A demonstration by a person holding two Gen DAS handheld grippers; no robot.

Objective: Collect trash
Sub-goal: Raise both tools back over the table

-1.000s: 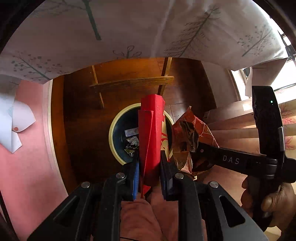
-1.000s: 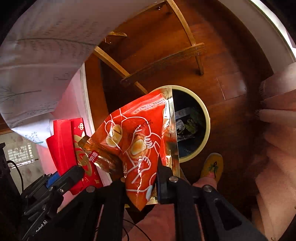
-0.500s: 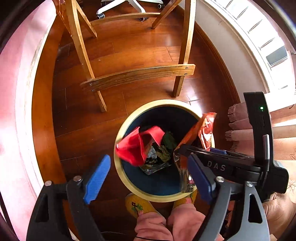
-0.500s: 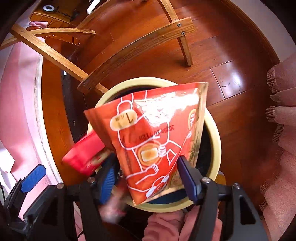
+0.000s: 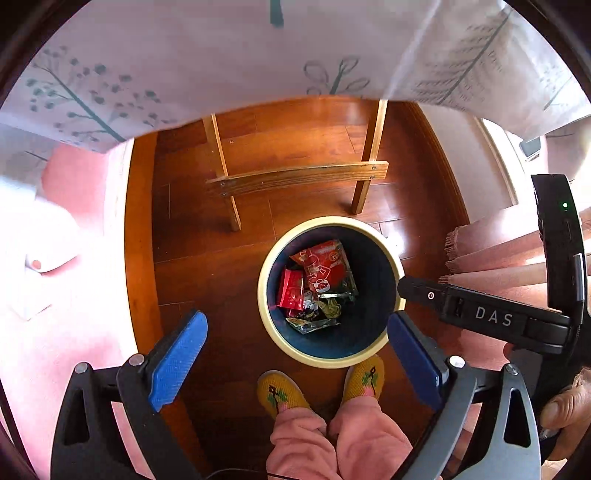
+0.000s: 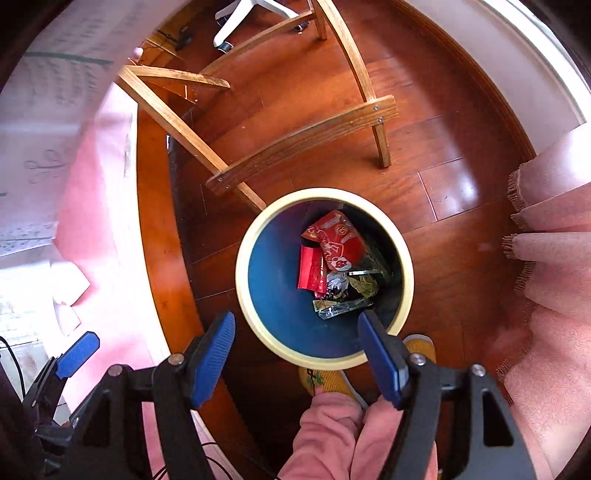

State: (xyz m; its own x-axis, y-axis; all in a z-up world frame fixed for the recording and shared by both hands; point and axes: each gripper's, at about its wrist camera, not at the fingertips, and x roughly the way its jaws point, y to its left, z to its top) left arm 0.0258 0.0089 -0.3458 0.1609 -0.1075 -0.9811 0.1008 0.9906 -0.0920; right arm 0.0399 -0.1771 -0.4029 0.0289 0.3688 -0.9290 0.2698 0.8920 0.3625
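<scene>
Both drops done: red envelope [image 5: 291, 291] and orange snack bag [image 5: 325, 267], a second ago clamped above the bin [image 5: 264, 291], now lie inside it on the older wrappers. Left gripper [image 5: 295, 350] and right gripper [image 6: 297, 354] hang over the bin, jaws opening wide, nothing between them. Likely next: back to the counter [image 5: 55, 314] left of the bin for more trash.

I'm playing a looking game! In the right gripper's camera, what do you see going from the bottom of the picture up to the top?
Pink trouser legs → yellow slipper → trash bin → wooden chair rail → white office chair base.
</scene>
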